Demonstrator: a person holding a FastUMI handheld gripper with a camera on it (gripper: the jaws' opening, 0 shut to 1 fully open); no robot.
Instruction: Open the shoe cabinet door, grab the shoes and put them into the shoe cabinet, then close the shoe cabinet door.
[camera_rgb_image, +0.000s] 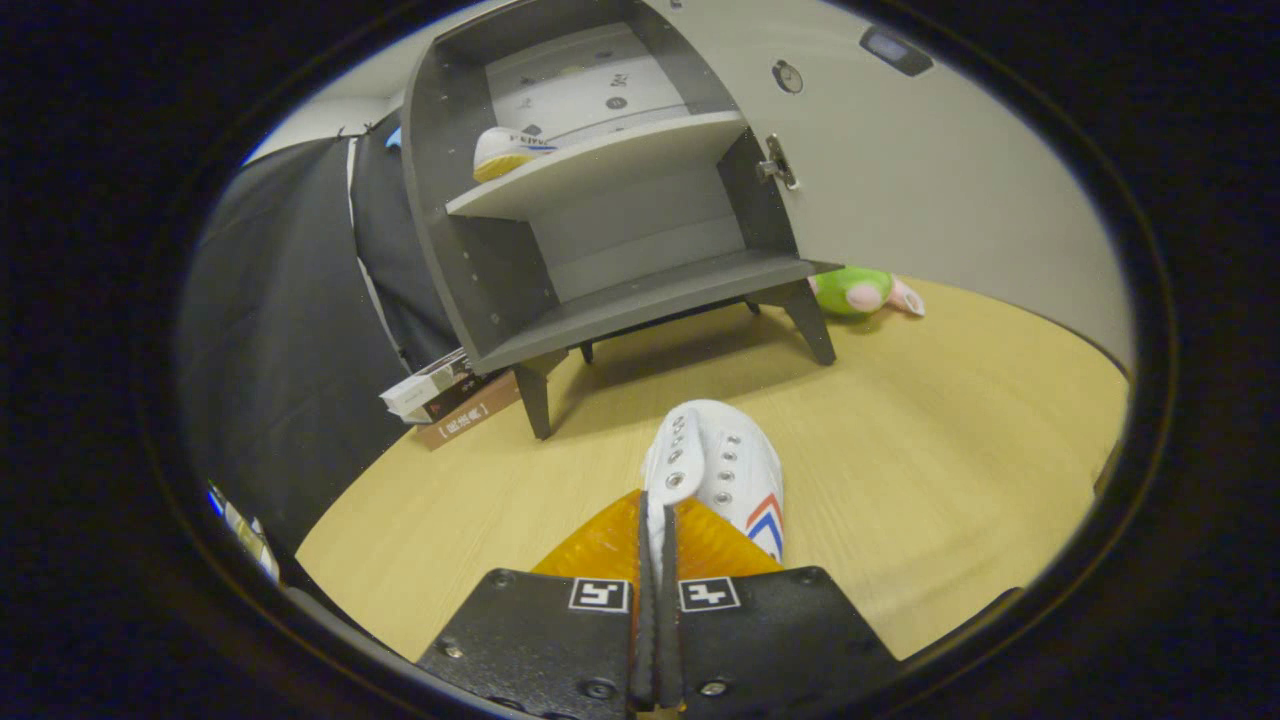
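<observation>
At the left of the frame hangs the booth's dark cloth wall (290, 330), running from the upper left down toward the lower left. At its foot, just left of the cabinet's front leg, a small stack of books (450, 395) lies on the counter (950, 480), a pale wood-grain surface that spreads across the lower half of the frame.

In the upper middle stands the shoe cabinet (600, 200), grey, on short tapered legs, with its interior exposed. It has two compartments split by one shelf. On that shelf, in the upper compartment and close to the left wall, sits a white shoe with a yellowish sole (505, 150). The lower compartment holds nothing that can be made out.

Below the cabinet, in the lower middle of the frame, a second white shoe (725, 470) with metal eyelets and red and blue stripes on its side is out on the counter side of the cabinet, well apart from it, toe pointing toward the cabinet. The gripper (655, 560) has its fingers clenched on this shoe: both press together on the thin upper edge by the eyelets, with almost no gap between them.

To the right, the cabinet door (900, 170) stands swung wide open, hinged at the cabinet's right wall. Under its lower edge, beside the right front leg, a green and pink plush toy (860, 292) lies on the counter.
</observation>
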